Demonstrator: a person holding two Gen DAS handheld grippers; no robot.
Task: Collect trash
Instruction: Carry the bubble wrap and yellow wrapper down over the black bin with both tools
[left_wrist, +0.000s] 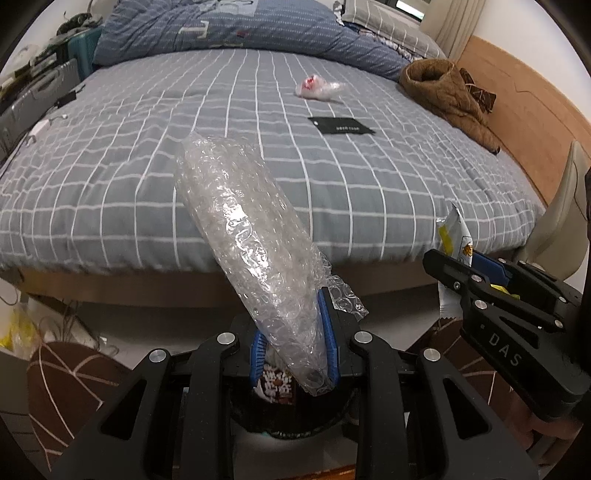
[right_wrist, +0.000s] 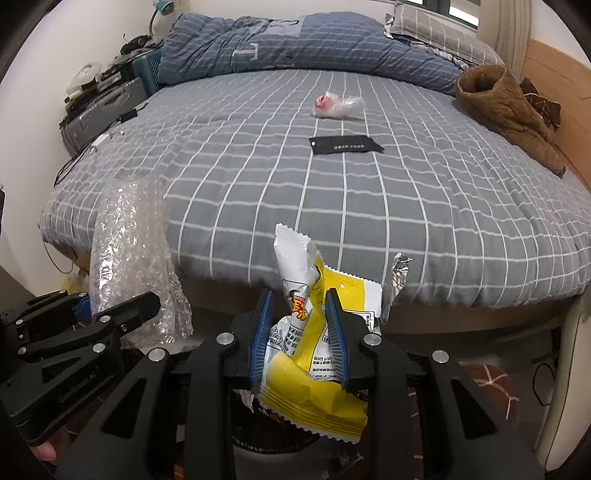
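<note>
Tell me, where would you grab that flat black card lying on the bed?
Take the black card by its near long edge, coming from the foot of the bed. It lies flat, so a tool finger must press into the soft cover to get under it.

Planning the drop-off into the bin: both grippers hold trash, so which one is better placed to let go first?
Left, marginally. The left gripper holds the bubble wrap with its lower end right above the dark bin. The right gripper, clamping the yellow snack wrapper, also hangs over the bin, so it can follow.
</note>
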